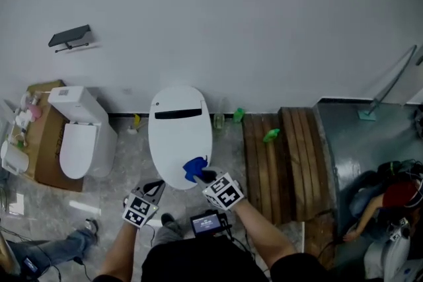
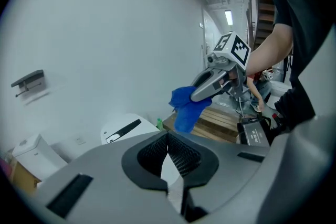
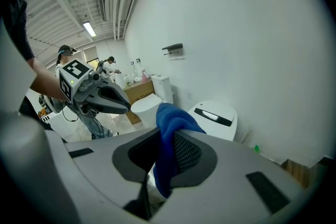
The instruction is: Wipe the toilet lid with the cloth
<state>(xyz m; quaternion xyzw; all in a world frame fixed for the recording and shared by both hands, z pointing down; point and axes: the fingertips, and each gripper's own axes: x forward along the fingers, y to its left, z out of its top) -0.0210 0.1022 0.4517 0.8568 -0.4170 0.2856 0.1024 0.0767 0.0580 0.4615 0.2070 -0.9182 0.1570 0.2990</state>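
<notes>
A white toilet with its lid down stands against the wall; the lid also shows in the left gripper view and, as the lid, in the right gripper view. My right gripper is shut on a blue cloth and hangs over the lid's near edge. The cloth droops between its jaws. My left gripper is shut with nothing in it, just left of the toilet's front. In the left gripper view the right gripper with the cloth is seen from the side.
A second white toilet stands at the left beside a cardboard box with bottles. Green bottles sit by the wall. A wooden slatted platform and a metal ramp lie right. People sit at both lower corners.
</notes>
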